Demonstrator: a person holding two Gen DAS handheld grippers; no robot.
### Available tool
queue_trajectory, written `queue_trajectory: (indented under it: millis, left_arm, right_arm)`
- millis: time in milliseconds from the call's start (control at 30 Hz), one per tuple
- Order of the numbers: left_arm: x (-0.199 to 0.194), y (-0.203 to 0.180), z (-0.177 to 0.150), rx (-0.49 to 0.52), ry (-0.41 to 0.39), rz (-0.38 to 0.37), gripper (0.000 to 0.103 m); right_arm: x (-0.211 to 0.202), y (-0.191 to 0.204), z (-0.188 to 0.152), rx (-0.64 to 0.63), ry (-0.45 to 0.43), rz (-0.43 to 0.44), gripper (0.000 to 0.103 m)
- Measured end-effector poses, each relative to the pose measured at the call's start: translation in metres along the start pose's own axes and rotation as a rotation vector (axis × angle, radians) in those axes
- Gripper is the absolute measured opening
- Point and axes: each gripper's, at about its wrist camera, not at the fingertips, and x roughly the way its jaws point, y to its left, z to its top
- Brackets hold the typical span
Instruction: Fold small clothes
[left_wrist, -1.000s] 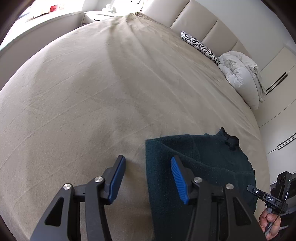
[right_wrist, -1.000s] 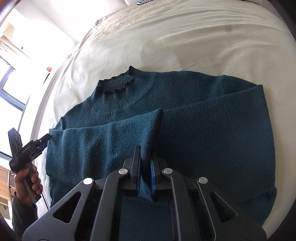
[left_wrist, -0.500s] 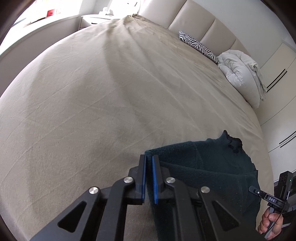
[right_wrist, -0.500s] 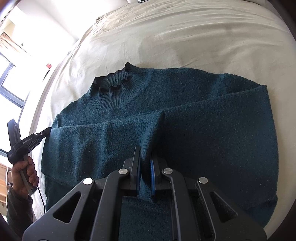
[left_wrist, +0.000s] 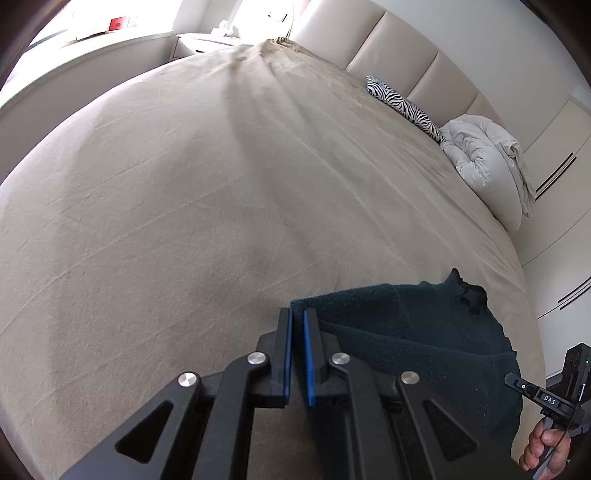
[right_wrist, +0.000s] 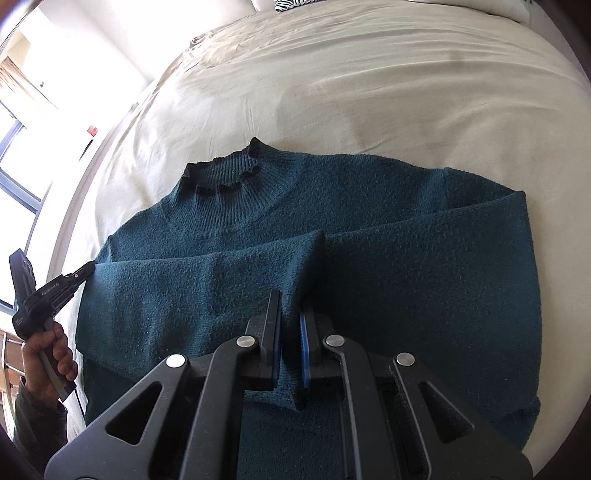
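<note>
A dark teal knitted sweater (right_wrist: 406, 277) lies flat on the beige bed (left_wrist: 184, 184), collar (right_wrist: 221, 173) away from me. One sleeve (right_wrist: 203, 280) is folded across the chest. My right gripper (right_wrist: 290, 295) is shut on the end of that sleeve, with knit bunched between the blue pads. My left gripper (left_wrist: 297, 310) is shut at the sweater's (left_wrist: 424, 332) outer corner. In the right wrist view its tip (right_wrist: 86, 269) pinches the edge where the sleeve folds. A hand holds each gripper, and the right gripper (left_wrist: 517, 384) shows at the far edge of the left wrist view.
A zebra-print pillow (left_wrist: 402, 103) and a rolled white duvet (left_wrist: 487, 162) lie by the padded headboard (left_wrist: 388, 48). A nightstand (left_wrist: 207, 42) stands at the bed's far corner. Cupboard doors (left_wrist: 554, 155) line the right side. Bare sheet stretches left of the sweater.
My left gripper's jaws went from wide open to shut at the sweater's corner. The right gripper kept its hold on the sleeve end.
</note>
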Motion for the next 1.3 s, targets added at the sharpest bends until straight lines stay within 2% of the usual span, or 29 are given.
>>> queue_trajectory:
  millis: [133,233,333,400,433,600,733,833,933,1000,1067,1167,1300]
  left_arm:
    - [0.003,0.001,-0.001,0.0,0.003,0.0,0.007]
    - [0.008,0.003,-0.001,0.002,0.016,0.001,0.007]
    - [0.006,0.001,0.0,0.012,0.016,0.002,0.008]
    - [0.004,0.004,0.002,-0.014,0.011,-0.03,0.009]
    - [0.002,0.006,0.002,-0.03,0.008,-0.036,0.012]
    - [-0.024,0.016,0.006,-0.08,-0.055,-0.038,0.017]
    - [-0.047,0.003,0.006,-0.024,-0.109,-0.023,0.017]
    - [-0.047,-0.022,-0.004,0.047,-0.092,-0.05,0.017]
    - [-0.035,-0.043,-0.021,0.127,-0.051,-0.042,0.017]
    - [-0.022,-0.046,-0.031,0.163,-0.008,-0.007,0.017]
    - [-0.008,-0.04,-0.041,0.174,0.036,0.01,0.017]
    - [-0.011,-0.029,-0.043,0.157,0.016,-0.017,0.015]
    - [-0.029,-0.033,-0.048,0.165,-0.026,-0.02,0.015]
  right_arm:
    - [-0.001,0.0,0.002,0.0,-0.003,-0.002,0.007]
    - [0.019,-0.013,-0.003,0.02,0.035,-0.01,0.007]
    - [0.019,-0.021,-0.006,0.056,0.016,0.036,0.007]
    - [0.016,-0.023,-0.006,0.066,0.019,0.046,0.007]
    - [0.014,-0.023,-0.006,0.069,0.021,0.048,0.007]
    - [0.005,-0.027,-0.006,0.118,0.035,0.033,0.011]
    - [-0.011,-0.027,-0.009,0.111,-0.008,-0.021,0.011]
    - [-0.022,-0.019,-0.012,0.097,-0.037,-0.05,0.011]
    - [-0.022,-0.003,-0.016,0.056,-0.043,0.002,0.011]
    - [-0.014,0.005,-0.021,0.038,-0.011,0.031,0.011]
    - [0.0,0.007,-0.028,0.023,0.031,0.023,0.011]
    - [0.001,-0.004,-0.032,0.057,0.012,0.067,0.011]
    - [-0.011,-0.01,-0.033,0.087,-0.016,0.058,0.011]
